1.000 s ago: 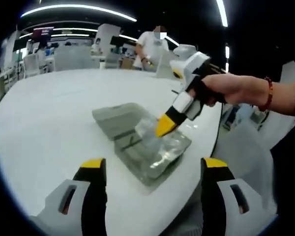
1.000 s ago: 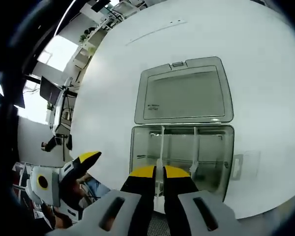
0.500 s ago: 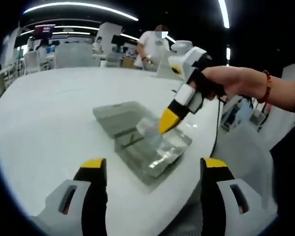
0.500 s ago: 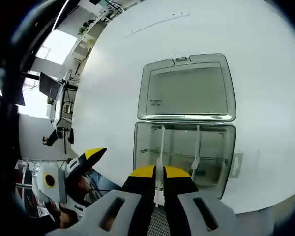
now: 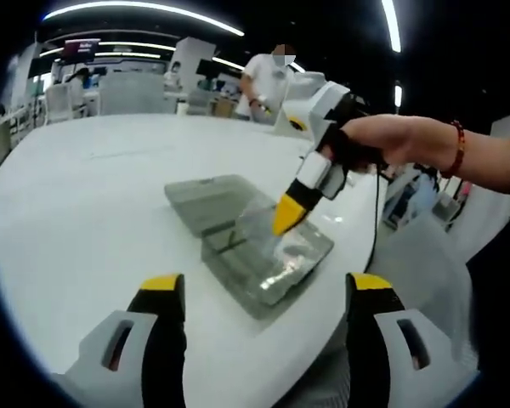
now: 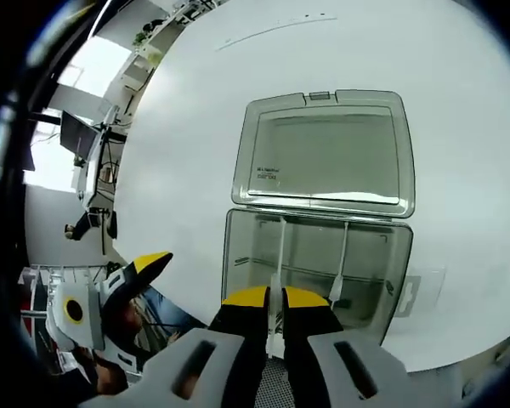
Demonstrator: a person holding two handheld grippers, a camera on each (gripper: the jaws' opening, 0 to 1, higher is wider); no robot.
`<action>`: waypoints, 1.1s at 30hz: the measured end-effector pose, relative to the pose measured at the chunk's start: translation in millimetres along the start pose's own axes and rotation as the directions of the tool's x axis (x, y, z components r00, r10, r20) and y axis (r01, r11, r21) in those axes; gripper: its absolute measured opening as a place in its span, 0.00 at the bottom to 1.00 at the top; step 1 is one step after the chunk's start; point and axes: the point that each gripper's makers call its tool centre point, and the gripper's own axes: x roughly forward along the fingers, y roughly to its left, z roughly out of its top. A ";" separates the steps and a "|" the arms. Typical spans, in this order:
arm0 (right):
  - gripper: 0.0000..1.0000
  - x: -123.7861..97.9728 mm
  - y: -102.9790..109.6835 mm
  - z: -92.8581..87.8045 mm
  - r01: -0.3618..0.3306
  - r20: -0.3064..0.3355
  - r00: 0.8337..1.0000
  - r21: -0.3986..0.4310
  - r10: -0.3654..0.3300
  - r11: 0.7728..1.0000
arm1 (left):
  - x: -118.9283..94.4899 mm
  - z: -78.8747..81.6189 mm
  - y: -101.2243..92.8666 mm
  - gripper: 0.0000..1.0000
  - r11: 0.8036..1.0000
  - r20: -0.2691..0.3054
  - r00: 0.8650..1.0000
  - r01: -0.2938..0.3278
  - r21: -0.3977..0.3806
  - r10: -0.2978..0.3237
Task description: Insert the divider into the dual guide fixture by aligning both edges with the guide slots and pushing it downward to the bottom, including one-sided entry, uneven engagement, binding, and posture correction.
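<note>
A round white table (image 6: 195,119) carries a clear plastic box (image 6: 314,272), lid (image 6: 323,157) folded flat just beyond it. The right gripper (image 6: 274,297), jaws pinched together, holds a thin white divider (image 6: 277,259) standing inside the box. The left gripper (image 5: 268,293), jaws wide apart and holding nothing, hangs well short of the box.

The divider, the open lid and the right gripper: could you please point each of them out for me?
divider (image 6: 277,265), right gripper view, on its thin white upper edge inside the box.
open lid (image 6: 323,155), right gripper view, on the middle of its flat panel.
right gripper (image 5: 287,214), left gripper view, on its yellow tips above the box.
</note>
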 end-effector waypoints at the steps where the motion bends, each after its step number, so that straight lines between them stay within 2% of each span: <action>1: 0.00 0.4 -0.4 0.1 0.002 0.000 1.000 -0.002 -0.002 1.000 | -0.2 -0.1 0.1 0.76 1.000 0.000 1.000 0.000 -0.001 0.000; 15: 0.00 4.7 -4.3 2.1 0.025 -0.008 1.000 -0.004 -0.025 1.000 | 0.8 -1.1 1.4 0.75 1.000 -0.008 1.000 0.002 -0.011 -0.002; 33: 0.00 6.1 0.3 3.7 0.077 -0.010 0.997 -0.096 -0.078 0.992 | 3.4 -5.1 -1.2 0.75 1.000 -0.029 0.999 0.016 -0.017 -0.017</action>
